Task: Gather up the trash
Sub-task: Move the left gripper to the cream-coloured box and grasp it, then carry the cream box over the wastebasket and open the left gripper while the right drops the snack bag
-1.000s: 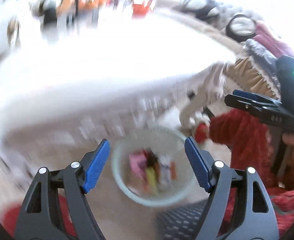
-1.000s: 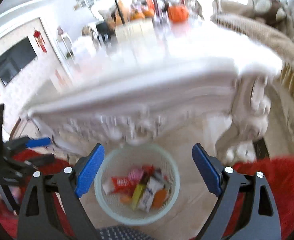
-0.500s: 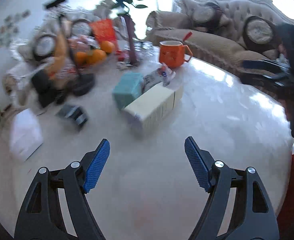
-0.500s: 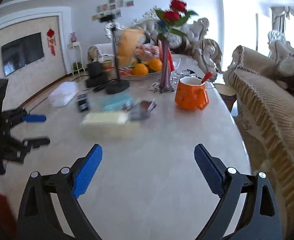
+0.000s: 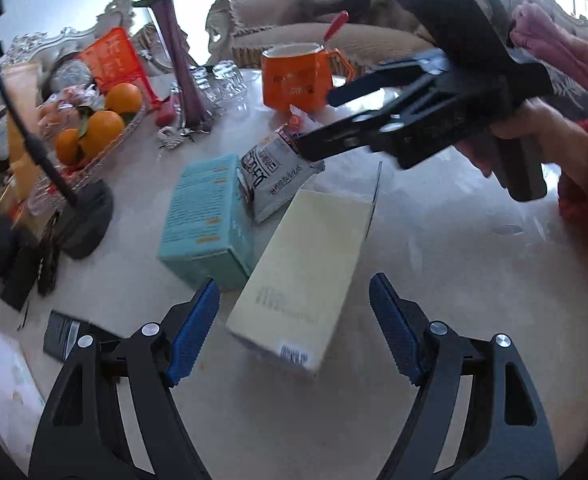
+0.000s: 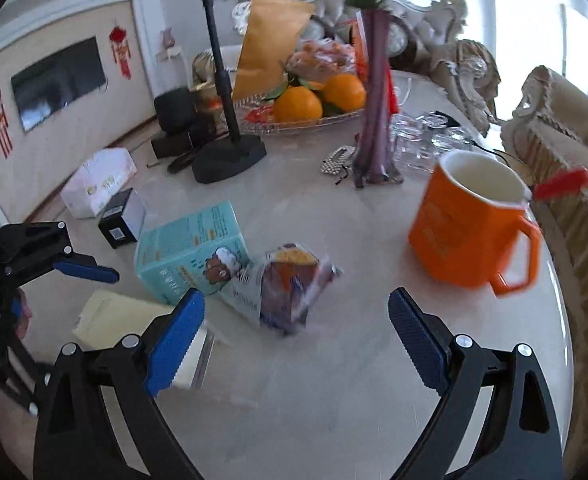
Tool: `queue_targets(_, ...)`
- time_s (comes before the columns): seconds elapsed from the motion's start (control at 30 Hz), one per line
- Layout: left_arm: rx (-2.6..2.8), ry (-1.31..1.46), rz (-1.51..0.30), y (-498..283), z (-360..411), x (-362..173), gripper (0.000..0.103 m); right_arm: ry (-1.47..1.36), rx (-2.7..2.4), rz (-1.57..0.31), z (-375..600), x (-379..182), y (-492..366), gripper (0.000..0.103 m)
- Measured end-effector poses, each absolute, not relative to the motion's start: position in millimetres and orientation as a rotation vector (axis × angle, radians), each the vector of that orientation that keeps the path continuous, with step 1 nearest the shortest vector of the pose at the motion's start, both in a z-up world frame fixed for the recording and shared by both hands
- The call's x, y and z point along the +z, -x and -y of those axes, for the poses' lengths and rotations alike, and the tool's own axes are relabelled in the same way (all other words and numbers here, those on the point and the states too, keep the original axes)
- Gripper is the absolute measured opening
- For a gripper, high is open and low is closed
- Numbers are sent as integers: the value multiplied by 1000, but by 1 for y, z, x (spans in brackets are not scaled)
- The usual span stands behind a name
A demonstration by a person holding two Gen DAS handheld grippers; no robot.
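On the table (image 5: 474, 248), three pieces of trash lie together mid-surface: a teal box (image 5: 205, 216), a snack bag (image 6: 285, 288) leaning on it, and a pale box (image 5: 306, 276) just beside both. The left gripper (image 5: 294, 328) hangs spread over the pale box's near end, gripping nothing. The right gripper (image 6: 294, 336), its jaws just widened, stands spread and empty before the bag. Only the right view shows the mug (image 6: 470, 224) near the far edge with its handle whole; only the left view shows the pale box's barcode.
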State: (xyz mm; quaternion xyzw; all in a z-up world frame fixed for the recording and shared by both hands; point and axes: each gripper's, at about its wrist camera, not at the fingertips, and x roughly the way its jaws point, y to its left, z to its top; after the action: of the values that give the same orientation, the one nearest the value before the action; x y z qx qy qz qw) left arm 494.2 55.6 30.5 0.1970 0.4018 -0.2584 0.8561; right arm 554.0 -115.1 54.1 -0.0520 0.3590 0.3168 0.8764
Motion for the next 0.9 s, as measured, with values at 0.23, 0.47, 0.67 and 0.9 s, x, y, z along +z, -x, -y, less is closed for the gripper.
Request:
queue_targets(0.23, -517, -355, -935, -505, -43, 15, 76, 241, 586, -775, 90, 41, -567, 89)
queue_targets(0.47, -486, -201, -1000, -523, -39, 11, 76, 206, 552, -792, 83, 39, -576, 88)
queue_targets(0.67, -459, -268, -999, -516, -23, 7, 63, 184, 572, -869, 72, 32, -582, 81)
queue_targets(0.9, -463, -212, -994, -499, -31, 13, 49, 104, 621, -908, 75, 35, -573, 49)
